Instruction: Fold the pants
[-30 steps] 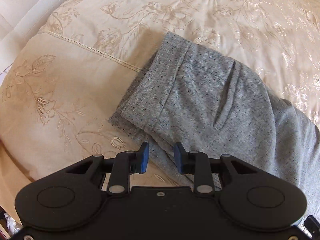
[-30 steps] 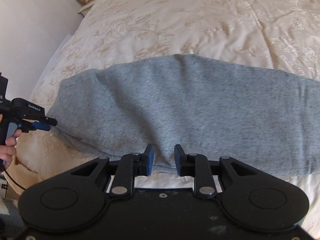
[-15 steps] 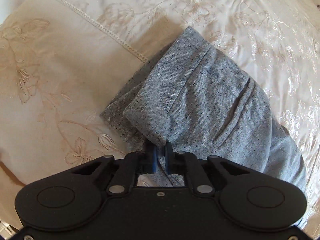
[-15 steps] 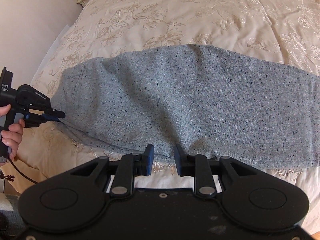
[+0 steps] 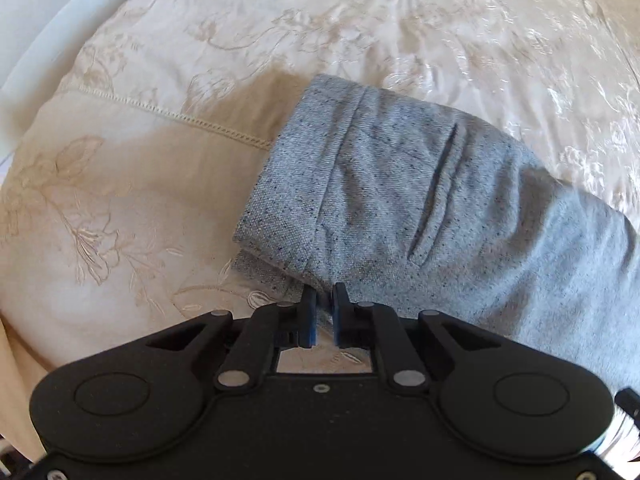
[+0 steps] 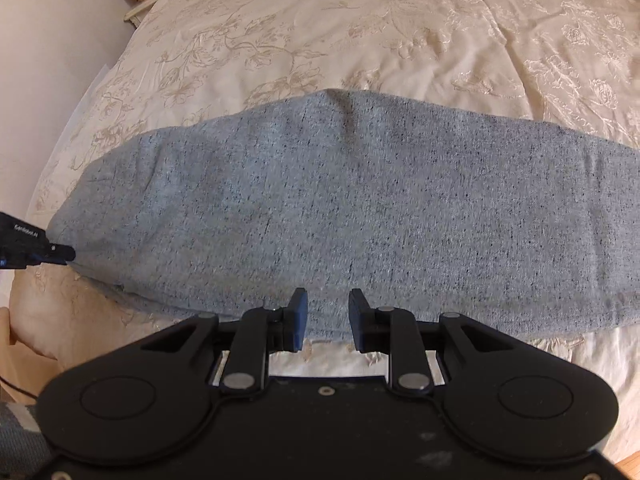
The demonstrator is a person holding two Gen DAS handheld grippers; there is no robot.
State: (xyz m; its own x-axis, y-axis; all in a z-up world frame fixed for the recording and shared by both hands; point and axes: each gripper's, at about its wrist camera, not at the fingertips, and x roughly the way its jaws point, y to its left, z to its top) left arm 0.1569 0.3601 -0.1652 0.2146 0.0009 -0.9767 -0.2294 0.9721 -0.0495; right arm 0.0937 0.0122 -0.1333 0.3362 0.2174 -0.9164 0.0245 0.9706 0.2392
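Grey pants (image 6: 340,216) on bedspread (image 6: 360,32); waistband corner between left jaws

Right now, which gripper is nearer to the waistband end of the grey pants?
Left. The left gripper is shut on the pants beside the waistband; the right gripper, jaws open, sits at their long edge, further along.

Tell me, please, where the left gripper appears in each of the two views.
Left wrist view: the left gripper is at bottom centre, shut on the waistband corner of the grey pants.
Right wrist view: its tip pokes in at the left edge, at the pants' end.
Shared landmark: the grey pants.
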